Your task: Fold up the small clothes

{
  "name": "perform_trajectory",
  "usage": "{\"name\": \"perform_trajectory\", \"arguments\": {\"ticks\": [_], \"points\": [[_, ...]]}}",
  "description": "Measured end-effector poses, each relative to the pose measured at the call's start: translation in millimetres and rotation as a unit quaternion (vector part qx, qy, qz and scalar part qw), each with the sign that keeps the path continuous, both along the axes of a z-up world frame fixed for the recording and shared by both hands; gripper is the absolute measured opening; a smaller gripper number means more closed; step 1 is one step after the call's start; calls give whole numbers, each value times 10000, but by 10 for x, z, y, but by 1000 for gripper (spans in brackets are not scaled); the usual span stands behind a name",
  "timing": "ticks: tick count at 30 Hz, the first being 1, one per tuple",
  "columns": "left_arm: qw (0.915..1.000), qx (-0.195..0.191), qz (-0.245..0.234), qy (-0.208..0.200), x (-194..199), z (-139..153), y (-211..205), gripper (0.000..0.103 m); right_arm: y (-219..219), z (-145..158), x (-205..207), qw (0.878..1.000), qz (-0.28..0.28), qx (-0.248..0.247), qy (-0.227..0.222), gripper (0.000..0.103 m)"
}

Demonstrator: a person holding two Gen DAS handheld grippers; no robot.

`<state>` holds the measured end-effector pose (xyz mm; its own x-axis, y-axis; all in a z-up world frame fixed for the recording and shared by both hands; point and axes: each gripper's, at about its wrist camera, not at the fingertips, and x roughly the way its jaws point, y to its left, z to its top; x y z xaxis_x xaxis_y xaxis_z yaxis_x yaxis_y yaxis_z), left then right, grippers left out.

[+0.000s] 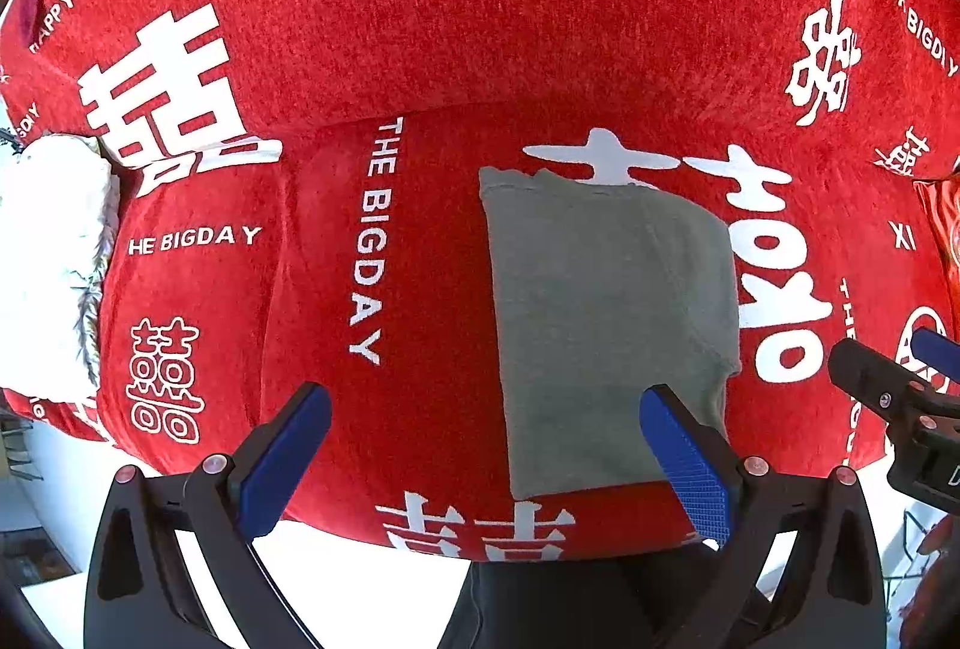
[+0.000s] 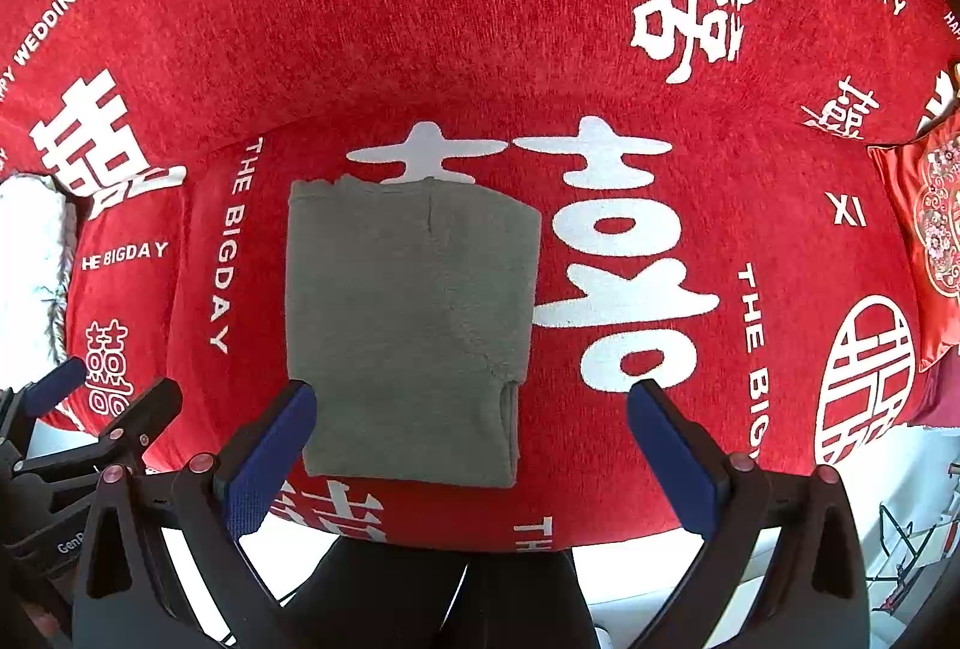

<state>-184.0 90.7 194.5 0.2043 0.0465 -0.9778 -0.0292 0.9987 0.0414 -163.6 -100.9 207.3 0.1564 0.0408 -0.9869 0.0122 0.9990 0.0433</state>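
A small grey garment (image 1: 606, 325) lies folded into a flat rectangle on the red sofa seat (image 1: 420, 289). It also shows in the right wrist view (image 2: 408, 325). My left gripper (image 1: 486, 445) is open and empty, held above the seat's front edge, with its right finger over the garment's near right corner. My right gripper (image 2: 474, 439) is open and empty, with its left finger over the garment's near left corner. Each gripper shows at the edge of the other's view: the right one (image 1: 900, 385), the left one (image 2: 90, 409).
The sofa wears a red cover (image 2: 480, 19) with white wedding characters and lettering. A white fluffy cushion (image 1: 48, 265) lies at the left. A red embroidered cushion (image 2: 930, 235) sits at the right. White floor (image 2: 900, 469) and a wire rack (image 2: 912, 541) lie below the seat edge.
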Motion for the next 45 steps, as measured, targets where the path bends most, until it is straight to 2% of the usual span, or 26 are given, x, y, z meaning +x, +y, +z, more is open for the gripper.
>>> {"name": "perform_trajectory", "arguments": {"ticks": [45], "points": [[9999, 110, 111, -62, -37, 17, 53, 103, 15, -5, -58, 10000, 12, 54, 61, 103]]}}
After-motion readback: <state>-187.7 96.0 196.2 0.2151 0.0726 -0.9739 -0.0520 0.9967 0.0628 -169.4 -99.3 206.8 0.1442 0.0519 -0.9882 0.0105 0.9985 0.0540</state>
